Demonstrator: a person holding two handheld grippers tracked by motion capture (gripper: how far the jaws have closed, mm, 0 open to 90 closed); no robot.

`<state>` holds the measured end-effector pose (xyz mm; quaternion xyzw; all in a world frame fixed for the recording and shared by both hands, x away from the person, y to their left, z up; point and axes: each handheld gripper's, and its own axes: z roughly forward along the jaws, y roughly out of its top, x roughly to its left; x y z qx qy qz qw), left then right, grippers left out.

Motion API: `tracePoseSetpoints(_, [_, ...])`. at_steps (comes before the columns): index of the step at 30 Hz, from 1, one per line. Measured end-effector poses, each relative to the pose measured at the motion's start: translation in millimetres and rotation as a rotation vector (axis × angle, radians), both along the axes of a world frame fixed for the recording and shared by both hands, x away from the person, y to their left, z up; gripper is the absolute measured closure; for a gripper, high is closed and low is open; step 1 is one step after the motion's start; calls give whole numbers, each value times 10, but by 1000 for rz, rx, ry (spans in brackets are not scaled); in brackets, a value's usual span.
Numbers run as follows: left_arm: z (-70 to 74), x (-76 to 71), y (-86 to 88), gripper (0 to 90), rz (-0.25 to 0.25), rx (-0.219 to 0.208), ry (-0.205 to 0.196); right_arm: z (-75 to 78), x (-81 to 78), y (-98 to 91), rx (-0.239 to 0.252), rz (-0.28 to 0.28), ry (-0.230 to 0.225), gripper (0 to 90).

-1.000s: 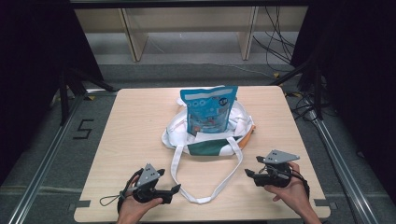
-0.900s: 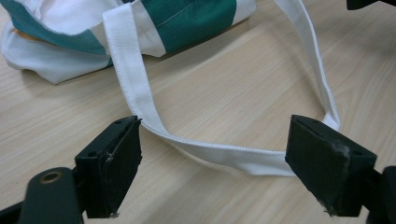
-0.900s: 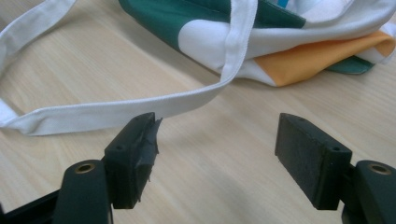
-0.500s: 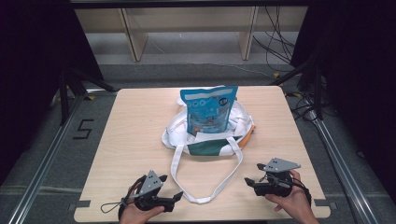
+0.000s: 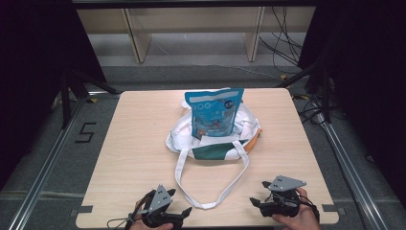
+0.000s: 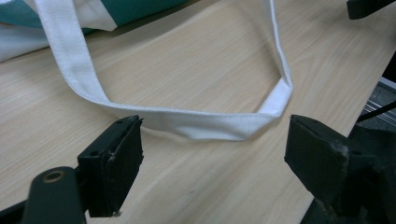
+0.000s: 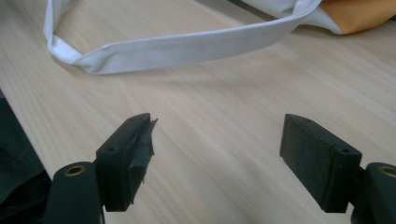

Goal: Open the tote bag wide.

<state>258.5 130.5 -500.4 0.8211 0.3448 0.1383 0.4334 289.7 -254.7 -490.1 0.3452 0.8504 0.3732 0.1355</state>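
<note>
A white tote bag with green and orange panels lies at the table's middle. A blue snack pouch stands upright on it. The bag's white strap loops toward the front edge. My left gripper sits left of the loop's end, open, and the strap lies just beyond its jaws. My right gripper rests right of the loop, open, over bare wood. Its jaws have just been opening with nothing between them. The strap runs across ahead of it.
The light wooden table has bare room on both sides of the bag. A wooden shelf frame stands behind the table, and cables lie on the floor at the back right. Metal rails flank the table.
Both hands have drawn back toward the table's front edge, away from the bag. The bag, pouch and strap have stayed put.
</note>
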Motion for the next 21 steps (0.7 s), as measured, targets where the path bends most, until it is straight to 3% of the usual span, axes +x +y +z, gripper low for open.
tracePoseSetpoints(1, [-10, -20, -31, 187, 18, -42, 4, 0, -14, 0, -2, 1, -2, 266])
tracePoseSetpoints(4, [-9, -19, -13, 187, 11, -24, 0, -6, -45, 2, 2, 2, 4, 266])
tracePoseSetpoints(5, [-12, -17, -15, 186, 19, -29, 3, -9, -59, 6, 4, -4, 19, 266])
tracePoseSetpoints(7, [-17, -10, -20, 186, 29, -42, 4, -22, -49, 6, -8, 11, 3, 265])
tracePoseSetpoints(8, [-1, 4, 13, 186, 5, 5, -6, -27, -40, 6, -13, 24, 2, 265])
tracePoseSetpoints(9, [-2, 3, 12, 186, 6, 3, -6, -34, -33, 0, -22, 24, -18, 266])
tracePoseSetpoints(13, [-6, 4, 3, 187, 10, -11, -7, -26, -36, -5, -15, 12, 1, 265])
tracePoseSetpoints(17, [3, 12, 20, 187, 6, 11, -10, -26, -32, -16, -20, 2, 8, 266])
tracePoseSetpoints(18, [-9, 2, 1, 187, 24, -26, 1, -30, -24, -17, -20, 9, 1, 265])
tracePoseSetpoints(21, [-6, 13, 19, 187, 28, -21, -3, -29, -26, -16, -16, 0, 5, 266])
